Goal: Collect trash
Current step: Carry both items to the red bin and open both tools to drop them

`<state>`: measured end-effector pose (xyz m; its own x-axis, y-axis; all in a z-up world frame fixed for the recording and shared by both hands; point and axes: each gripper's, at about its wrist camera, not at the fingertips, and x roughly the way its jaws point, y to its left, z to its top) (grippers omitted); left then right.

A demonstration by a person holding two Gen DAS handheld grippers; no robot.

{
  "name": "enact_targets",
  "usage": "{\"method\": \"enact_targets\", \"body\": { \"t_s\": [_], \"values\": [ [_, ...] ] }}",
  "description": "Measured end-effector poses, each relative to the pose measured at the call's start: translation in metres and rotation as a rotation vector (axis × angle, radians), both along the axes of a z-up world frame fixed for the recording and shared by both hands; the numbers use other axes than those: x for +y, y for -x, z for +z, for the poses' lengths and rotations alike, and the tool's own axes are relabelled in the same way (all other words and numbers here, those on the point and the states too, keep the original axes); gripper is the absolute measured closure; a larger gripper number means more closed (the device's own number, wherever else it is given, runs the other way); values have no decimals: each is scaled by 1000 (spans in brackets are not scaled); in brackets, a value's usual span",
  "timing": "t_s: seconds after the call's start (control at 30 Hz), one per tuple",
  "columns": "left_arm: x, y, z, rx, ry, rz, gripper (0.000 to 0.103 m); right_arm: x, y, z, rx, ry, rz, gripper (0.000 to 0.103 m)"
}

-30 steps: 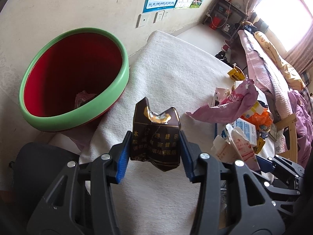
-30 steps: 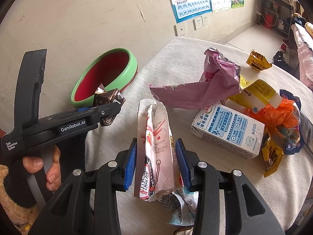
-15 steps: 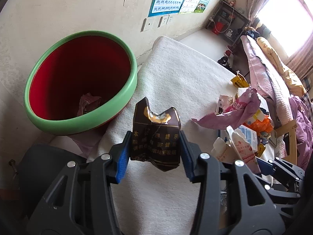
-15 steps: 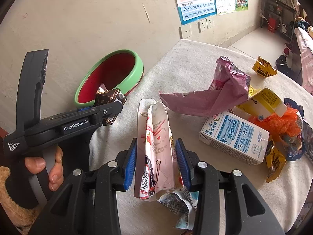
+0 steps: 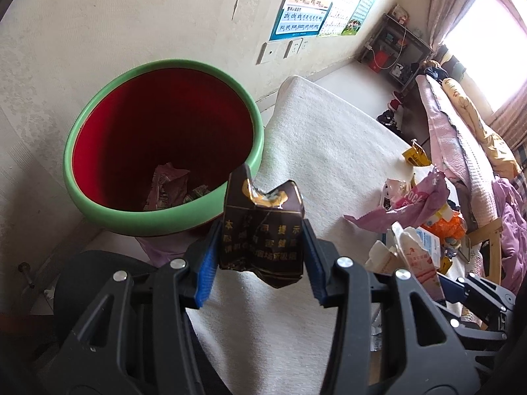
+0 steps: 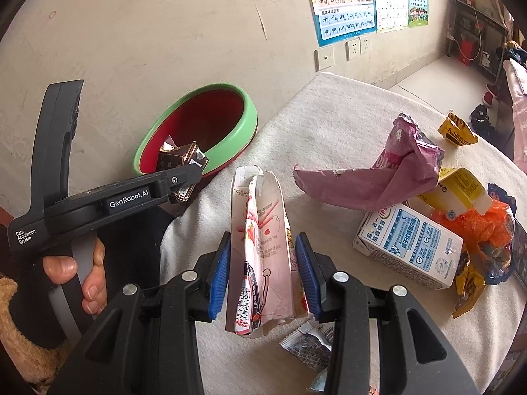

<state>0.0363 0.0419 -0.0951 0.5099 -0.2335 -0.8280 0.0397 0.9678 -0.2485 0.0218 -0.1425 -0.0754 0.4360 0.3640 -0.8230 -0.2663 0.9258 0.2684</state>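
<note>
White cloth covers the table (image 6: 329,138). Left gripper (image 5: 260,256) clamps a crumpled brown packet (image 5: 263,230), red bin (image 5: 158,227) just ahead; right gripper (image 6: 263,270) pinches a pink carton (image 6: 263,247), more wrappers to its right.

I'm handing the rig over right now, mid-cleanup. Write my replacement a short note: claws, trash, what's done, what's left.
Left claw: shut on a crumpled dark brown pack, held near the rim of the red bin, not yet dropped.
Right claw: shut on a torn pink snack box, above the table.
Done: a few wrappers lie in the bin.
Left: drop both items; then the purple bag, milk carton, yellow carton, orange wrapper, yellow packet.
</note>
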Motion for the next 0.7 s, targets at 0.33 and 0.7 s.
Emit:
{"method": "enact_targets", "body": {
  "t_s": [0.33,0.7],
  "values": [
    [14,-2,3,-18,1,32,58,16,-10,9,-24,14,21,65],
    [44,-9,5,-25,4,92,58,38,-20,7,-22,28,67,65]
  ]
}}
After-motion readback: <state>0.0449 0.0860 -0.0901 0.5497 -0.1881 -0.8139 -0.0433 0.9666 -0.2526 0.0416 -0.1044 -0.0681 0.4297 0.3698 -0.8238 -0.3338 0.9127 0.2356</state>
